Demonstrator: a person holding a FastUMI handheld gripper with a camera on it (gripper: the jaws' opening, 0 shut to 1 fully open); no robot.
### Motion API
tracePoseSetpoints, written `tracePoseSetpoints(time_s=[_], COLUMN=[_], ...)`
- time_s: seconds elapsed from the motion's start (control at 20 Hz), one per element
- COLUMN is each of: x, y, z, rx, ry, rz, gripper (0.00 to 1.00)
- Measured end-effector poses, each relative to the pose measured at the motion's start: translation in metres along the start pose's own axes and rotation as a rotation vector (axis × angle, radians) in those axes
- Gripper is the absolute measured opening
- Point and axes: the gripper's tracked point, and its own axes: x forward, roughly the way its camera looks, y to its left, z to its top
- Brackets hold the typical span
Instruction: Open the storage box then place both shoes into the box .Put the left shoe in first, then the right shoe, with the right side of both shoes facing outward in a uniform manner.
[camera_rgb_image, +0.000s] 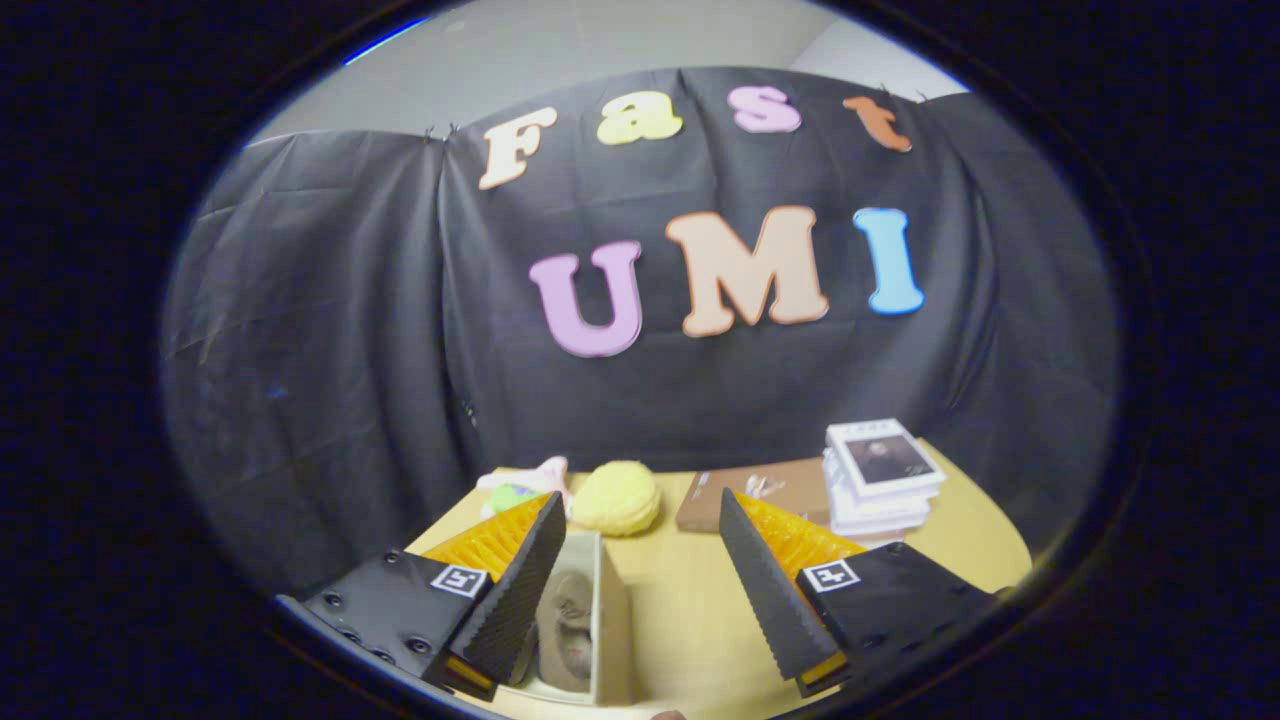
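Observation:
My gripper (640, 560) is open, its two fingers spread wide above a light wooden table (680, 610). A white storage box (610, 625) stands open just beside the left finger (520, 590), partly hidden by it. Inside the box lies a beige shoe (568, 630); I cannot tell which shoe it is or which way it faces. Nothing sits between the fingers.
Beyond the fingers a yellow fuzzy item (615, 498) and a pink and green soft toy (520, 488) lie at the table's far side. A brown flat box (770, 490) and a stack of white books (880, 475) sit to the right of them.

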Motion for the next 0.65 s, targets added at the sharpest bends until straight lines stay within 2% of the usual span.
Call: tracePoseSetpoints(time_s=[0.1,0.3,0.65], x=[-0.011,-0.033,-0.066], y=[-0.024,-0.06,-0.097], z=[0.022,0.048,0.035], rx=[-0.033,-0.042,-0.049], ry=[-0.085,-0.172,-0.143], rz=[-0.039,-0.094,-0.173], gripper=[0.98,0.98,0.98])
